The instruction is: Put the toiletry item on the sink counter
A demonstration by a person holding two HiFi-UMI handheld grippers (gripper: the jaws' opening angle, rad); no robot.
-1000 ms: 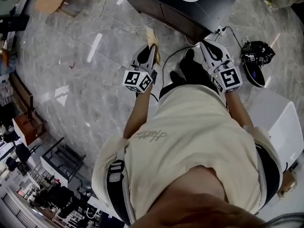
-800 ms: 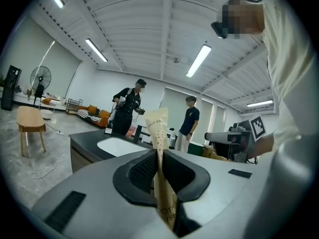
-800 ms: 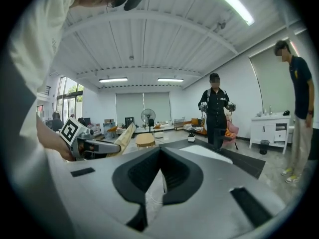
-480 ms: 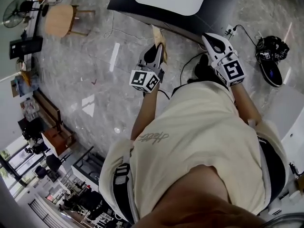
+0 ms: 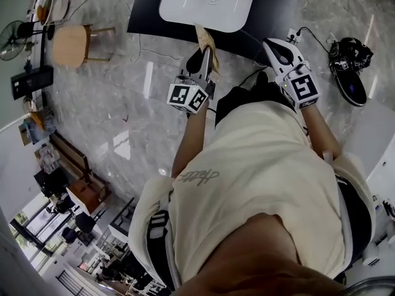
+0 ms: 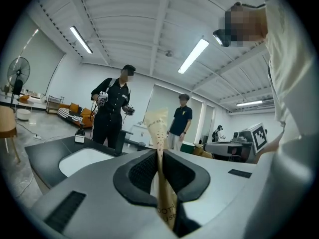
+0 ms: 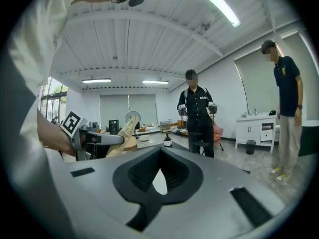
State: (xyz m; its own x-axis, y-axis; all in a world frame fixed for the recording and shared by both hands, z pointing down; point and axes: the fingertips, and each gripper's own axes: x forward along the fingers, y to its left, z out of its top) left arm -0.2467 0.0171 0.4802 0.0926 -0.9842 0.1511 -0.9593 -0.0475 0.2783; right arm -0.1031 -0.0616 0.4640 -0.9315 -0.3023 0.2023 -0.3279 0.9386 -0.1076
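Left gripper (image 5: 206, 55): jaws nearly closed, the pads clamped on the toiletry item (image 5: 204, 37); the item is a flat tan paper sachet with dark print, gripped edge-on between the two black pads.

Position of the item relative to the tool, left gripper view: the sachet (image 6: 157, 124) stands upright in the narrow slot of the left gripper (image 6: 159, 152); its upper part projects beyond the jaw tips; its lower part runs back between the jaws toward the camera; both pads press on its faces.

Position of the item in the room: it is held in the air, not resting on any surface; in the head view its far end points at the sink counter (image 5: 145, 21), a dark top with a white basin (image 5: 207, 4) set in it; the tip overlaps the basin's near edge in that view, but whether it is over the counter cannot be told.

Right gripper (image 5: 272, 44): jaws together at the tips, nothing between them; in the right gripper view (image 7: 159, 154) only a small gap shows behind the meeting pads; it is held level with the left gripper, apart from it, on the other side of the person's body; it does not touch the sachet.
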